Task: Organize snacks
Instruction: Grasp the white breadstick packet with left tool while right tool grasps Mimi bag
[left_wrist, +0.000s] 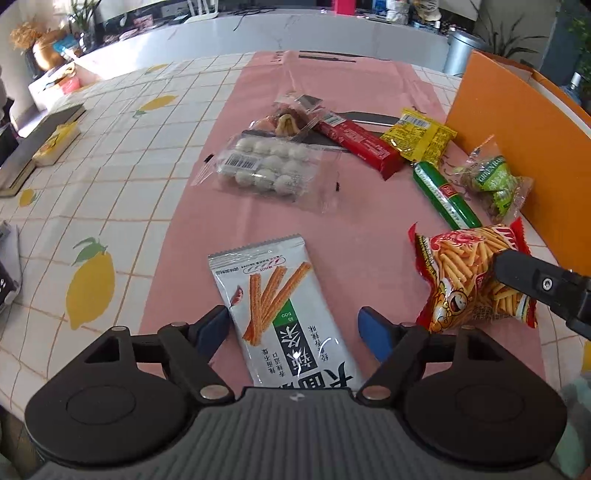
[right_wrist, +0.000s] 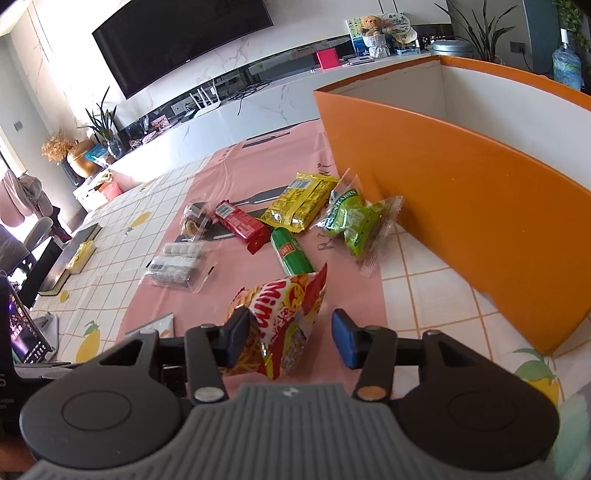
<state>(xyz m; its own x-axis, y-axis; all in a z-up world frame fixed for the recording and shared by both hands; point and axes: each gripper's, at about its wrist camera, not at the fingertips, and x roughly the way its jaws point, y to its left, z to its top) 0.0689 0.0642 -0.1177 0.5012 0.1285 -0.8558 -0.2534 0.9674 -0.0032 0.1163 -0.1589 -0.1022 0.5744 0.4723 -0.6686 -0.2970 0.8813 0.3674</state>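
**Snacks spread on the pink mat, both pairs of fingers apart**

While my left fingers stand wide apart, the white stick-snack packet lies flat between them on the pink mat, and neither pad presses on it. My right fingers are parted about halfway around the red Mimi snack bag: the left pad lies against the crumpled foil, the blue right pad stands clear of it, so the bag is not clamped. It appears to rest on the mat, near the mat's edge.

Farther out, the green tube lies just beyond the red bag. Beside it, right against the wall of the orange box, sits the clear bag of green raisin packs. Behind the tube lie the yellow packet and the long red packet, side by side. Left of those is the clear tray of white round sweets, and behind it a small clear-wrapped pastry.

Off the mat, on the lemon-print cloth of the desk, a dark book and a yellow pack lie at the far left.
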